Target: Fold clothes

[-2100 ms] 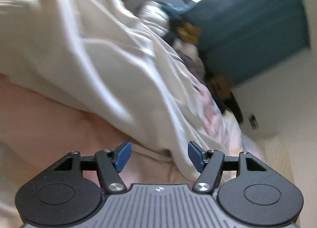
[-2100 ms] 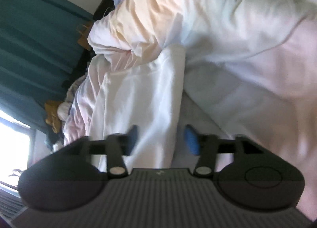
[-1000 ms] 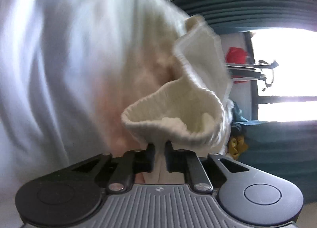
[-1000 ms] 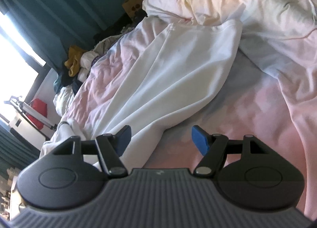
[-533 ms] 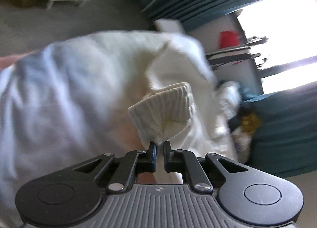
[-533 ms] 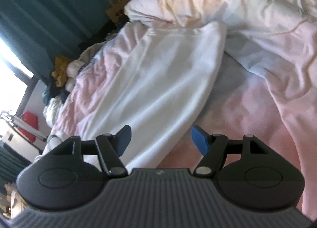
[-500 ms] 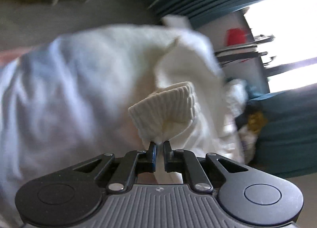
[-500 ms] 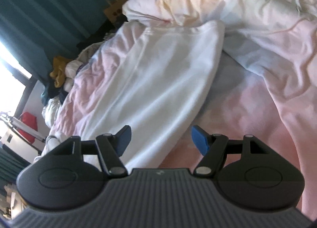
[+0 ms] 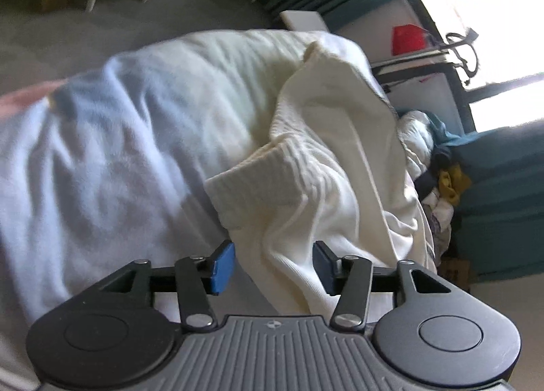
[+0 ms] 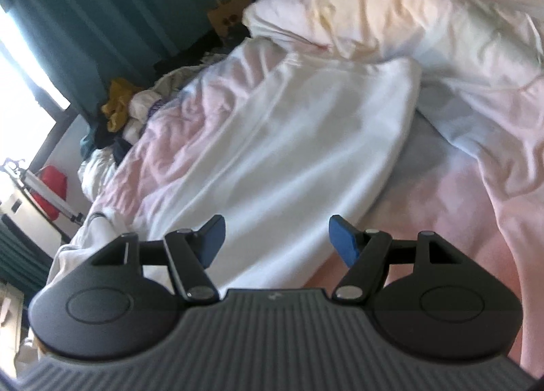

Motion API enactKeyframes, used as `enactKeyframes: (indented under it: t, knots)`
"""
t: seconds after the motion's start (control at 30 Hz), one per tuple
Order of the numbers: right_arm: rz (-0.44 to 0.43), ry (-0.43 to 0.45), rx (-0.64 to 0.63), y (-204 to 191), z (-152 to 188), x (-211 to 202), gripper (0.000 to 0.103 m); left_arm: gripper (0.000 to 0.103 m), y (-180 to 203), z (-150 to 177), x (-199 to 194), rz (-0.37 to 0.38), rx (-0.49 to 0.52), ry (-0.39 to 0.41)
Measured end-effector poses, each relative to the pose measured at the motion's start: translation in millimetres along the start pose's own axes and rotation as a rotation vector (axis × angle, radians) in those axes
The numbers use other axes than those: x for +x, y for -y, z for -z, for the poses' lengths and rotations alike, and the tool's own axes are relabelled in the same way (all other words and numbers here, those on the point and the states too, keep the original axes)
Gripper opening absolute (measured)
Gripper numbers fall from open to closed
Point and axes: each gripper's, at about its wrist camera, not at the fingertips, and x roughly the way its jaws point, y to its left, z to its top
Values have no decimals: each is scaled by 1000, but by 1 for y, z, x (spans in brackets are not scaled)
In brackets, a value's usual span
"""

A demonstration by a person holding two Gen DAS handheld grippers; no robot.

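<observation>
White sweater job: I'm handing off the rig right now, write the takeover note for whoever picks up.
Left gripper: open, holding nothing; the ribbed cuff lies just ahead of it and sleeve fabric runs between the jaws, unclamped.
Right gripper: open, empty, hovering over the near end of the white sweater.
The sweater lies spread along the pink and pale blue bedding, body fairly flat, the sleeve bunched at the left gripper's side.
Done: garment laid out on the bed.
Left: no finished fold shows; sleeves and body still appear to need folding.

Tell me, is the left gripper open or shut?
Open. The left gripper has its blue pads spread apart, with the white sweater's sleeve lying loose between them.
</observation>
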Motion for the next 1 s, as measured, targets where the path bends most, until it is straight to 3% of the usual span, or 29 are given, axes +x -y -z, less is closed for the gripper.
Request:
enactKeyframes:
  t: [0.07, 0.13, 0.4, 0.53, 0.73, 1.0]
  knots:
    - [-8, 16, -48, -9, 1, -4, 71, 73, 10, 11, -19, -27, 69, 34]
    - [-26, 26, -90, -18, 2, -7, 71, 77, 27, 17, -26, -44, 148, 78]
    - [-139, 40, -265, -59, 13, -26, 71, 81, 119, 88, -30, 35, 594, 171]
    - [-187, 43, -310, -73, 19, -34, 71, 82, 165, 135, 10, 75, 789, 140]
    - [-222, 50, -332, -83, 22, -37, 71, 87, 243, 193, 102, 114, 977, 105]
    - [-235, 26, -238, -70, 16, -19, 71, 87, 338, 264, 225, 139, 1205, 79]
